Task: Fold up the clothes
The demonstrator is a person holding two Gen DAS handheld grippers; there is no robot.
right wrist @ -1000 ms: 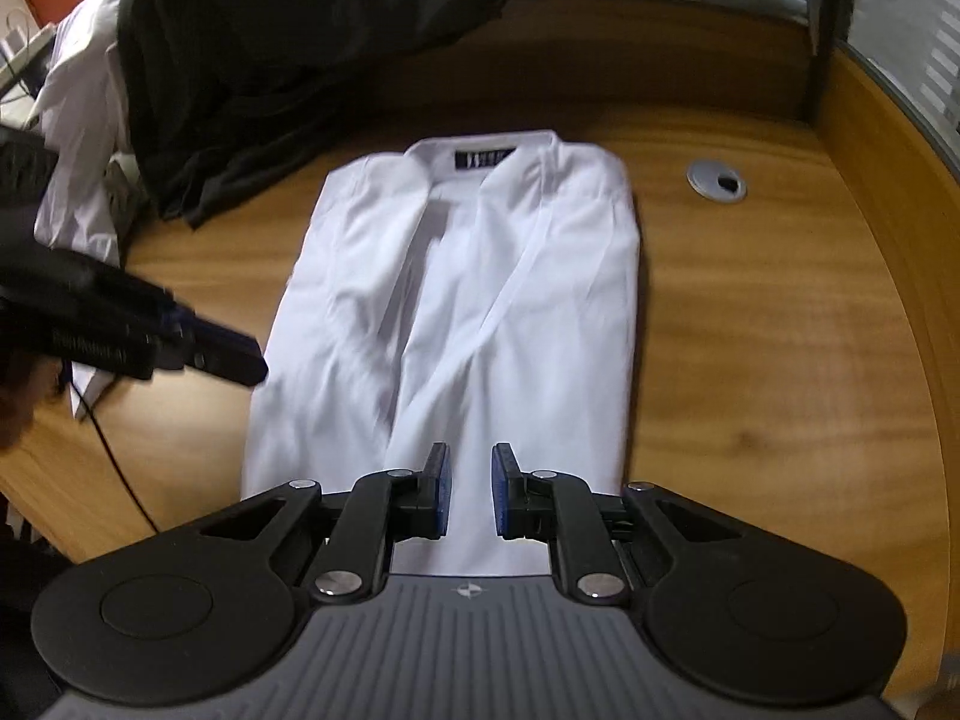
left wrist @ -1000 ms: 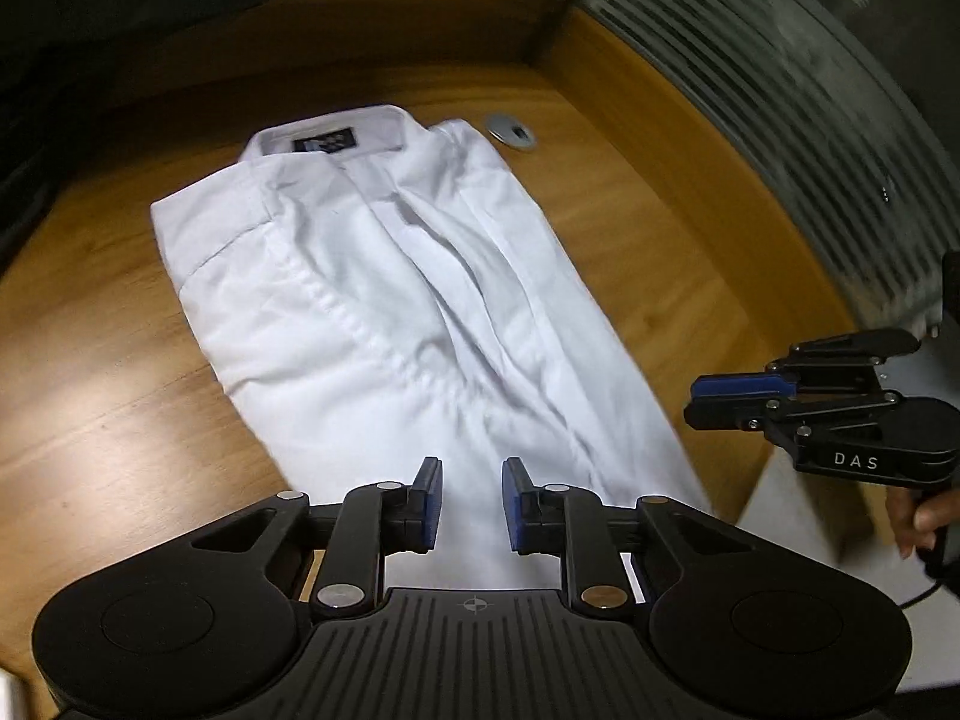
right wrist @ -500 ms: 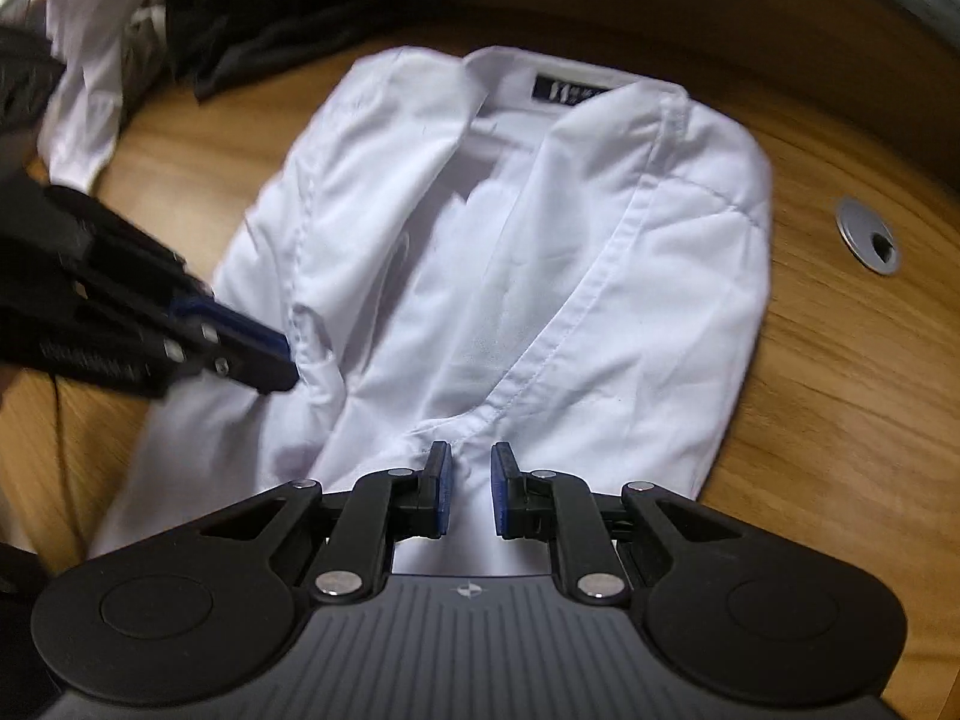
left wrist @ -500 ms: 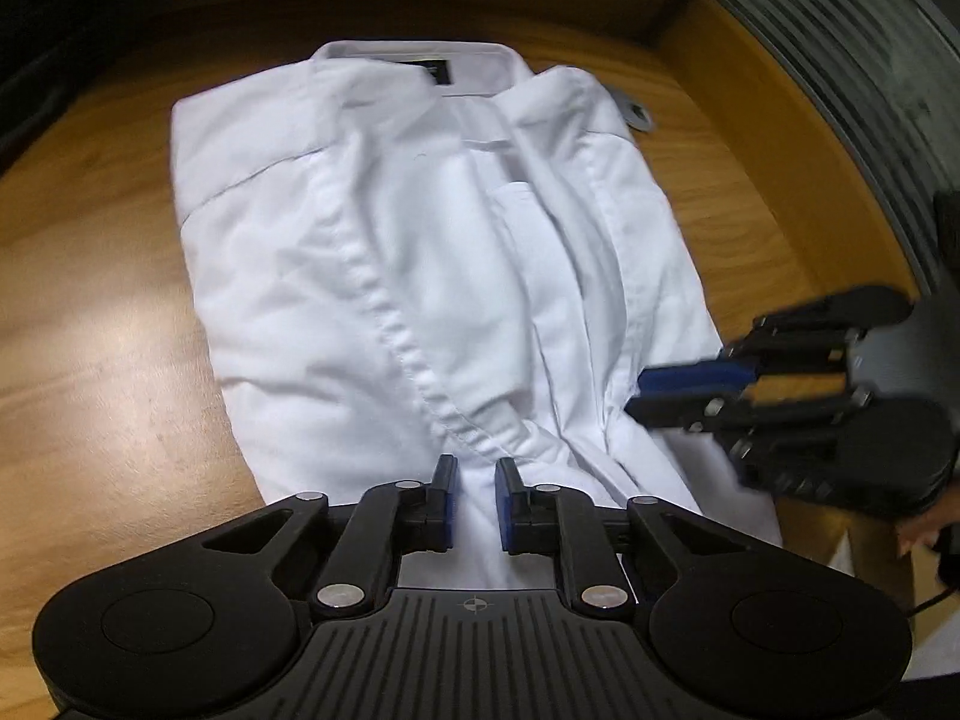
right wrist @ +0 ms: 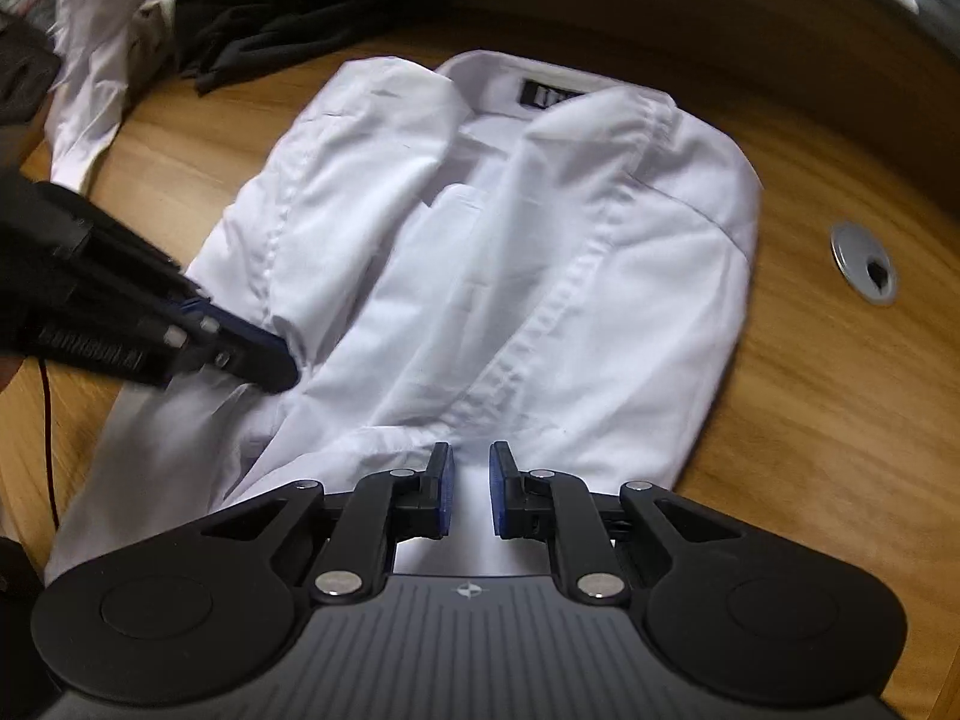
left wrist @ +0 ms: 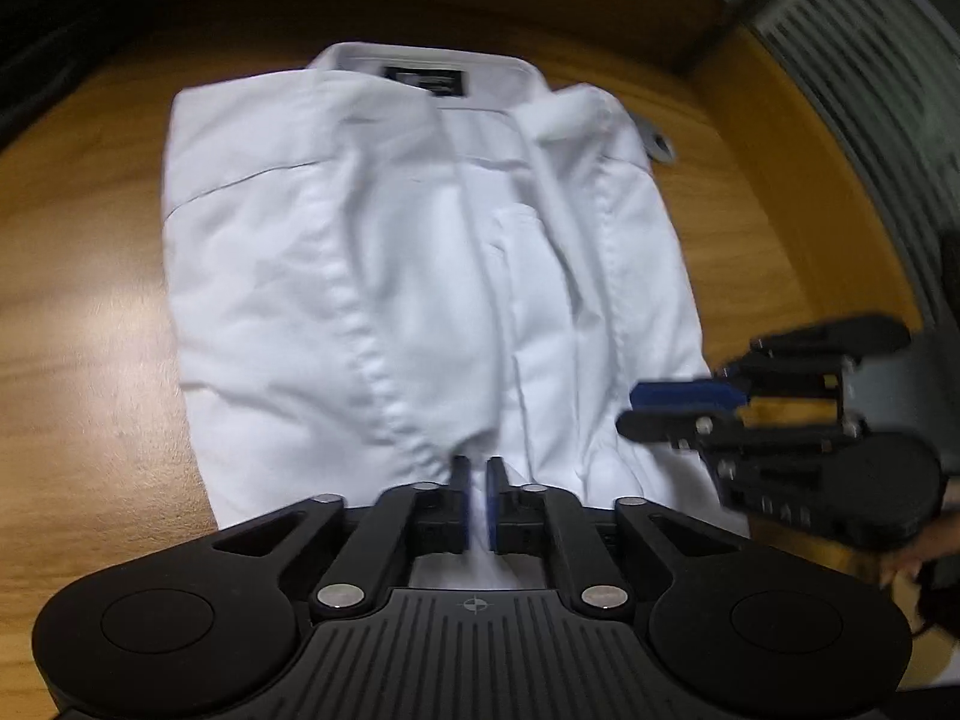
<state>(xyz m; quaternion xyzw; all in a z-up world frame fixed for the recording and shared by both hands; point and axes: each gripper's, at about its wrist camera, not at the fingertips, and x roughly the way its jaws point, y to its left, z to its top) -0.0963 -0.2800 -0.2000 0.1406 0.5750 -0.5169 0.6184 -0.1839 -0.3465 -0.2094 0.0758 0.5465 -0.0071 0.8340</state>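
Note:
A white shirt (left wrist: 384, 276) lies on the wooden table (left wrist: 84, 360), collar with a black label at the far end, both sides folded inward. It also shows in the right wrist view (right wrist: 540, 276). My left gripper (left wrist: 477, 471) is nearly shut, with a fold of the shirt's lower middle between its pads. It shows from the side in the right wrist view (right wrist: 264, 360), its tips at the shirt's left fold. My right gripper (right wrist: 470, 471) is open, low over the shirt's lower right part. It shows in the left wrist view (left wrist: 660, 408).
A round grey cable grommet (right wrist: 864, 264) sits in the table right of the shirt. Dark clothes (right wrist: 270, 6) and another white garment (right wrist: 90, 84) are piled at the far left. A grey slatted wall (left wrist: 870, 120) curves along the table's right side.
Both grippers have moved forward and down onto the shirt's lower part. The left gripper's jaws have narrowed onto the cloth. The right gripper's jaws have widened a little.

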